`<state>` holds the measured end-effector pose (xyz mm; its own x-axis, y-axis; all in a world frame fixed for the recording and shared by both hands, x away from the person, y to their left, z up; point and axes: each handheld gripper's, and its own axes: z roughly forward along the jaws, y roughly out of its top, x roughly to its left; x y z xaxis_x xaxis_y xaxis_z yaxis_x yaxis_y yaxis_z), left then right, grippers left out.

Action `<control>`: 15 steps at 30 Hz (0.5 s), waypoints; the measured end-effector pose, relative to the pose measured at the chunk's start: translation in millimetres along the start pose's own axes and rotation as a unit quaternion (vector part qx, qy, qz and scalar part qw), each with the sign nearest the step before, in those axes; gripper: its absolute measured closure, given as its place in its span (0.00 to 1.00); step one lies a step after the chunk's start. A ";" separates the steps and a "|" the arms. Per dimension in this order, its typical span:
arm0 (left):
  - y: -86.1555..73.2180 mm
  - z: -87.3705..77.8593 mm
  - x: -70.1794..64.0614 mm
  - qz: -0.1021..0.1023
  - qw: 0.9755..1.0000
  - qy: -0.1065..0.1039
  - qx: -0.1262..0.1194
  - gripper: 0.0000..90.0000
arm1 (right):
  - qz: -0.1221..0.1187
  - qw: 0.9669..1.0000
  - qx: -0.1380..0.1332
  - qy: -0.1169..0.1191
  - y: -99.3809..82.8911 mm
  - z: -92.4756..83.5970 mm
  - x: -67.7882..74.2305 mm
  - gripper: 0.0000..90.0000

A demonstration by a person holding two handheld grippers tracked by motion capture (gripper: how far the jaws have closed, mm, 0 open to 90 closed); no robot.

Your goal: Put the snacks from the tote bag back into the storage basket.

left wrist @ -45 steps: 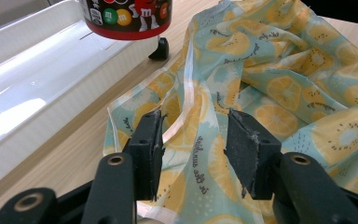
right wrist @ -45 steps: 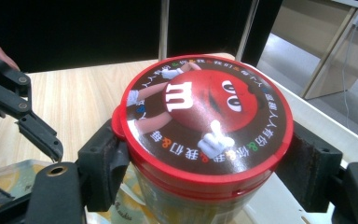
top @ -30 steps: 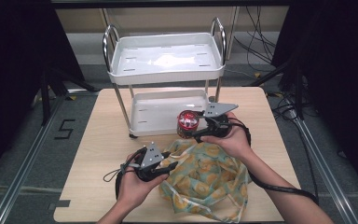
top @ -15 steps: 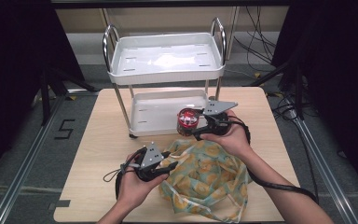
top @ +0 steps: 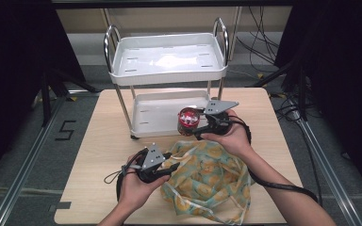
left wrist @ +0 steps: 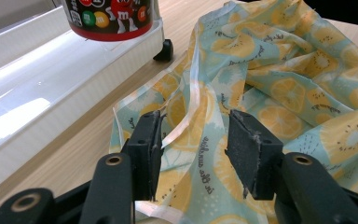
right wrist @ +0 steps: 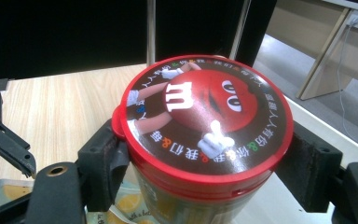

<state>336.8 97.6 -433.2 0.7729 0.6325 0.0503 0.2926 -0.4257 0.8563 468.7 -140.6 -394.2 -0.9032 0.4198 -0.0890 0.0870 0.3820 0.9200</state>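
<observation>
Your right gripper (top: 199,127) is squeezing the sides of a round M&M's candy jar (top: 188,120) with a red lid (right wrist: 204,116). In the right gripper view one black jaw presses on each side of the jar, just under the lid. The jar stands straight up, lid on top, so its long way runs up and down. It is at the front right corner of the little white cart's bottom tray (top: 160,113). In the left gripper view its base sits right over that tray's edge. You cannot tell what is inside the jar. The lid is on.

The cart's top tray (top: 167,59) has nothing in it. The cart stands on the far half of the wooden table (top: 99,146).

Your left gripper (top: 172,168) has its jaws partly open. In the left gripper view they stand on either side of a fold of the yellow and blue fruit-print bag (left wrist: 279,79) and a pale ribbon handle (left wrist: 191,112). The left jaw touches the cloth, but the jaws do not pinch it. The bag lies crumpled and floppy on the table, close to you, just in front of the cart. You cannot see inside it.
</observation>
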 end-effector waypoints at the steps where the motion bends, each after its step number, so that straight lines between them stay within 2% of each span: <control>1: -0.1 -0.1 0.5 0.003 1.000 0.005 0.000 0.61 | 0.001 1.000 0.001 0.002 0.3 0.6 -0.5 0.29; 3: 0.0 -0.4 1.0 0.006 1.000 0.007 -0.002 0.60 | 0.005 1.000 -0.003 -0.001 0.3 1.8 -0.4 0.29; 4: -0.2 0.2 0.2 -0.001 1.000 0.007 -0.007 0.60 | 0.005 1.000 -0.003 -0.001 0.3 1.8 -0.4 0.29; 6: -0.2 0.2 0.2 -0.002 1.000 0.007 -0.007 0.60 | 0.003 1.000 0.002 0.005 0.9 1.8 -2.1 0.30; 7: -0.2 0.5 -0.1 -0.004 1.000 0.007 -0.009 0.60 | 0.003 1.000 -0.002 -0.003 0.9 3.1 -1.9 0.29; 12: -0.4 0.9 -0.1 -0.006 1.000 0.007 -0.009 0.59 | 0.009 1.000 -0.003 -0.003 2.2 3.2 -1.9 0.29; 14: -0.6 0.8 0.0 -0.014 1.000 0.008 -0.009 0.59 | 0.004 1.000 0.003 -0.002 3.1 2.2 -3.4 0.29; 15: -0.6 1.2 0.6 -0.019 1.000 0.005 -0.019 0.59 | 0.000 1.000 -0.005 -0.007 3.4 3.7 -4.0 0.29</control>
<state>337.8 97.4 -434.3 0.7565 0.6536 0.0225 0.2996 -0.3770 0.8764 474.1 -138.0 -392.2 -0.8975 0.4310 -0.0933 0.0836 0.3741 0.9236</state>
